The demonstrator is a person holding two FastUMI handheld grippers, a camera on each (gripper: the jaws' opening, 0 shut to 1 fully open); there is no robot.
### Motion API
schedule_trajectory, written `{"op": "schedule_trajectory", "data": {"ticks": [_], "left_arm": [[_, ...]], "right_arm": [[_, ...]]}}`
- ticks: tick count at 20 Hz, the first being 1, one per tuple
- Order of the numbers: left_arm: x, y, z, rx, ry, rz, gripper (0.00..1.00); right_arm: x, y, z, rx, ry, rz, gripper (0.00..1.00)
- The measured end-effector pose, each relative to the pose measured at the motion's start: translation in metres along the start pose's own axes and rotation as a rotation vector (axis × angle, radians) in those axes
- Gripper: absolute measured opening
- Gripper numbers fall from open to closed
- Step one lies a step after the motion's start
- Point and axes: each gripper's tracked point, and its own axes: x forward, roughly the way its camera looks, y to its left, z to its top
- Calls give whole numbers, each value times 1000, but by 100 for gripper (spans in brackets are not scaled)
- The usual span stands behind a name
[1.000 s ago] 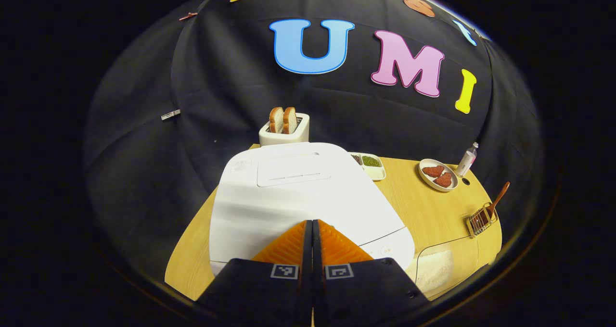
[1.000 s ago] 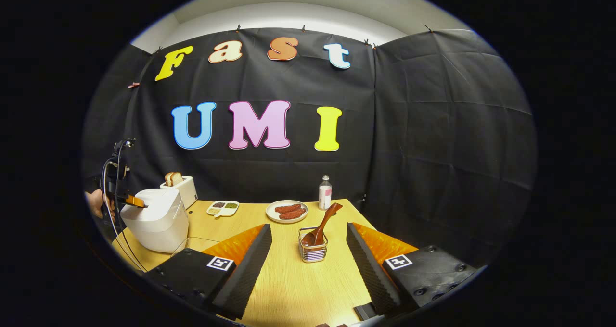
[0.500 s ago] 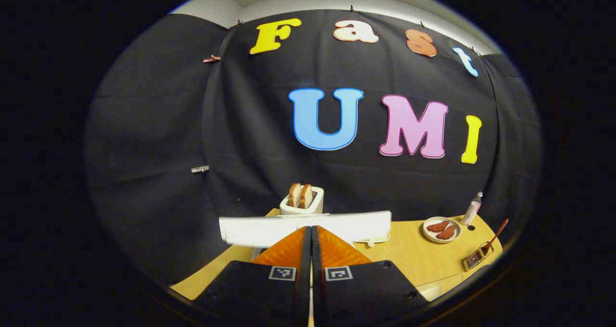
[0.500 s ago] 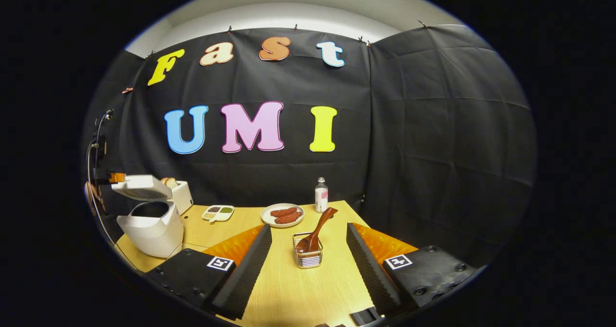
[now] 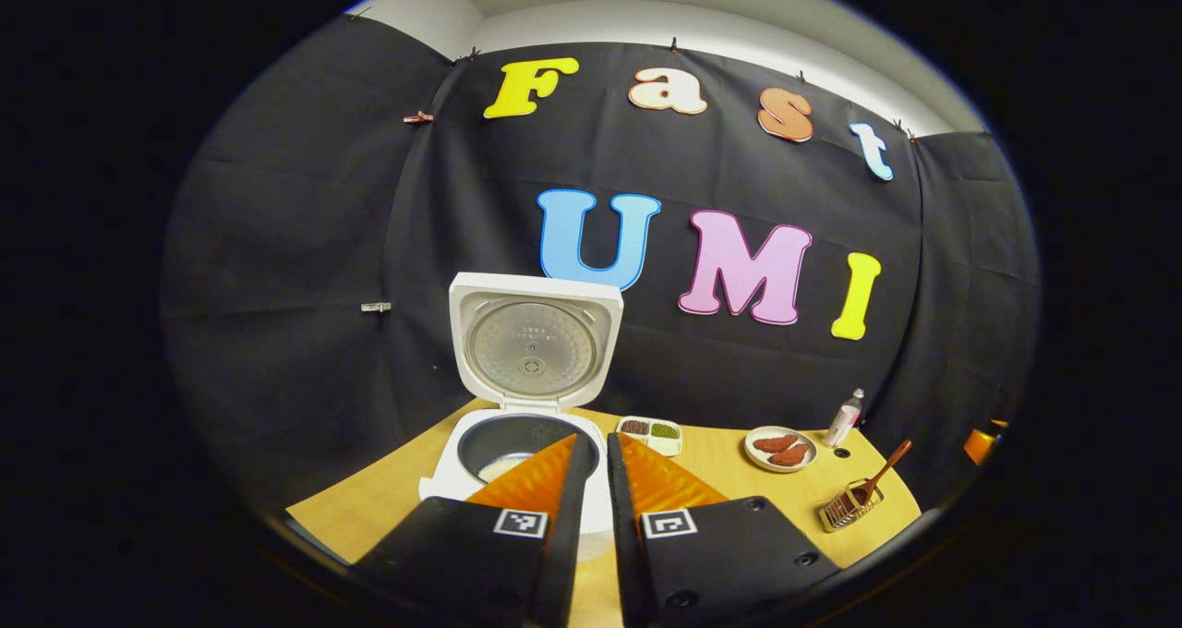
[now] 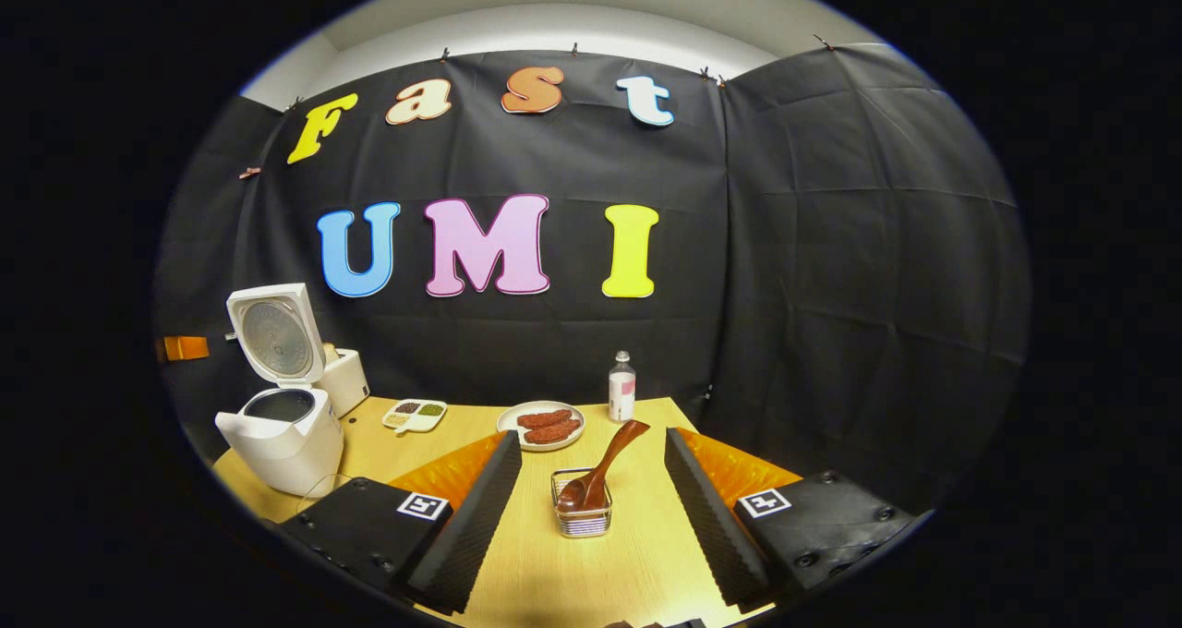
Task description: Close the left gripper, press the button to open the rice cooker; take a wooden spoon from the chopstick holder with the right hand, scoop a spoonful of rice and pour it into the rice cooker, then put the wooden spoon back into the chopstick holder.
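The white rice cooker [image 5: 517, 480] stands open, its lid [image 5: 533, 346] upright and a little white rice in the dark pot [image 5: 513, 445]. My left gripper [image 5: 594, 440] hovers just before the cooker's front, jaws parted by a narrow gap and holding nothing. The wire chopstick holder [image 6: 582, 515] carries the wooden spoon [image 6: 602, 469], leaning right. My right gripper [image 6: 592, 437] is open, with holder and spoon straight ahead between its fingers and untouched. From the right gripper view the cooker [image 6: 282, 439] sits at the far left.
On the wooden table [image 6: 554, 582] stand a toaster with bread [image 6: 343, 379], a divided dish [image 6: 416, 414], a plate of red pieces [image 6: 545, 423] and a small bottle [image 6: 621, 388]. A clear bowl's rim [image 6: 325, 491] shows beside the cooker.
The cooker lid has swung from shut to fully upright. My left gripper drew back from the lid and its fingers parted slightly. The right gripper edged closer to the holder.
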Motion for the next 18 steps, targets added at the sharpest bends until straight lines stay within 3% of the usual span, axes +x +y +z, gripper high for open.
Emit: {"op": "schedule_trajectory", "data": {"ticks": [1,2,5,6,7,8,18], "left_arm": [[-9,-5,-6,5,1,6,27],[-17,-14,-10,10,-2,-1,41],[-37,-36,-20,42,-16,-20,56],[-42,-43,-23,52,-21,-22,70],[-47,-49,-24,62,-27,-19,77],[-52,-52,-27,80,-29,-13,95],[-91,-99,-67,152,87,-19,98]], "right_arm": [[7,-3,-1,-3,2,7,98],[13,-7,0,-1,4,11,98],[34,-17,-7,14,35,39,98],[41,-21,-10,20,50,51,98],[48,-23,-13,27,64,66,98],[55,-26,-17,35,78,78,98],[136,-24,-92,129,299,160,99]]}}
